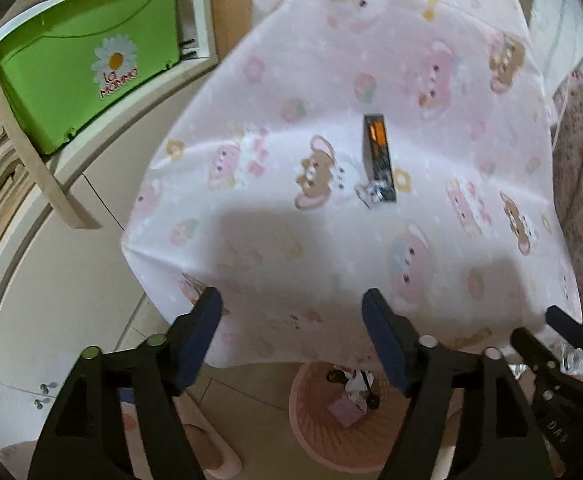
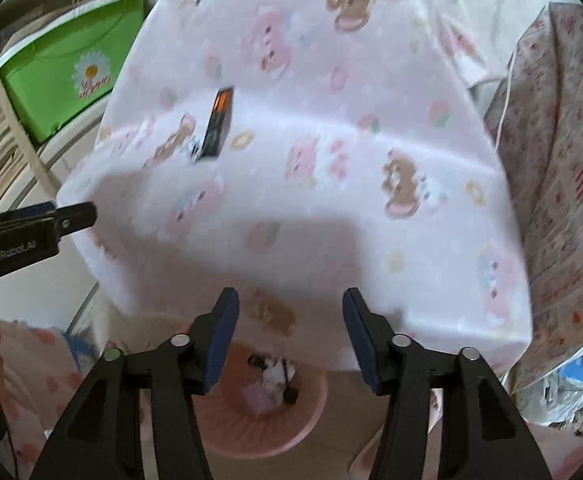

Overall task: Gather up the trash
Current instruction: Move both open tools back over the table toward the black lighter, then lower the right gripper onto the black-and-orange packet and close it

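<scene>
One piece of trash is left on the table point(image 1: 275, 240): a dark, narrow wrapper point(image 1: 378, 158) with an orange patch, lying flat on the pink bear-print cloth near the middle of the tabletop. From your left gripper point(image 1: 291, 304) it sits ahead and a little to the right, with its long axis running roughly away from you, the torn, whitish end nearest you. From your right gripper point(image 2: 289, 304) the same wrapper point(image 2: 216, 124) lies ahead and off to the left, well apart from the fingertips, so the left one looks like the nearer and straighter reach. Both grippers hang over the near edge of the table with their jaws spread apart and nothing between them. Because the wrapper points away from you, closing across its narrow width should need little or no wrist turn. Below the table edge, one pink bin point(image 1: 331, 432) stands on the floor with several scraps already inside; it is the likely drop point, just under both grippers. Count, then: one wrapper on the cloth, one bin, two empty grippers. A green box point(image 1: 79, 60) sits on a shelf to the left, away from the work.
</scene>
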{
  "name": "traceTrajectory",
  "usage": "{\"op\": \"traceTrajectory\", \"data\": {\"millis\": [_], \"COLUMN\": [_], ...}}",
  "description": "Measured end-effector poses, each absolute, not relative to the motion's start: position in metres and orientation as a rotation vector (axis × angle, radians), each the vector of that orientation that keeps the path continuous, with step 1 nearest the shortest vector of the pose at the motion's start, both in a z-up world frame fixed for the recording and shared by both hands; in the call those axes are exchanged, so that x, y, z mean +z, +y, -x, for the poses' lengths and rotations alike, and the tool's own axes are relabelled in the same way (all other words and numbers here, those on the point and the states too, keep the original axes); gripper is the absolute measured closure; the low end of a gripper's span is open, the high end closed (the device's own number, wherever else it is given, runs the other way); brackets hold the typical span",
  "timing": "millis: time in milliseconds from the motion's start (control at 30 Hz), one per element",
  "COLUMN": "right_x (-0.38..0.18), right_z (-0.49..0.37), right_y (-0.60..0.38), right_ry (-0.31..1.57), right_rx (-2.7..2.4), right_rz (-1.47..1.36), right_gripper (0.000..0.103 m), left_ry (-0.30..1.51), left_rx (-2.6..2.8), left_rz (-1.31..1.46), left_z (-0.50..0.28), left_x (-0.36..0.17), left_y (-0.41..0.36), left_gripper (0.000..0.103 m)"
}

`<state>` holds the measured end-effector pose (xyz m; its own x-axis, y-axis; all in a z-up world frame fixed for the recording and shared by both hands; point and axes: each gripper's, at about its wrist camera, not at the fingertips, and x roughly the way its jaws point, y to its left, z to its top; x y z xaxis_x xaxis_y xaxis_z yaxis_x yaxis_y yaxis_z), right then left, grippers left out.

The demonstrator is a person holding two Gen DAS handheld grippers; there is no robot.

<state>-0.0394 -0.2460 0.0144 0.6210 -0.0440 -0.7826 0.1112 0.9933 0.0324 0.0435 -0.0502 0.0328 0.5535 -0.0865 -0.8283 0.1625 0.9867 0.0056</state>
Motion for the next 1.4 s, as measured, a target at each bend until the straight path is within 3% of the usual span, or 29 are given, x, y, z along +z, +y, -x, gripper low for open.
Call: {"op": "traceTrajectory", "data": {"millis": [367,600,700,767,867,1400], "right_x": [0.063,0.061,0.044,0.038,0.033,0.025], "right_z": [-0.012,-0.037,-0.04,-0.044,-0.051,-0.055], "right_y": [-0.281,-0.283,-0.285,-0.289,-0.297,-0.307], "right_ry": [0.795,0.759,0.784,0.809,0.85,0.901], "right_rx": [-0.122,-0.113,-0.124,-0.126,-0.113,-0.127], "right_rz": [-0.019,-0.044,-0.07,-0.106,-0.148,-0.128], "right_gripper": [0.042,0.042,0.041,0.041,0.039,0.039], "left_ry": [0.927,0.97,1.037,1.044,1.037,0.95], "left_rx": [-0.141,-0.209,-0.213,-0.271,-0.269,-0.373], "left_rz": [-0.097,-0.026,-0.021,-0.008,-0.075,-0.285], "left_z": [-0.103,-0.128,-0.133,-0.134,-0.134,-0.132], "left_x": [0.082,0.053,0.032,0.025,0.02,0.002], "left_y": [-0.038,-0.032,-0.037,-0.044,-0.061,-0.15], "left_gripper": [0.023,0.023,0.034,0.056,0.074,0.067]}}
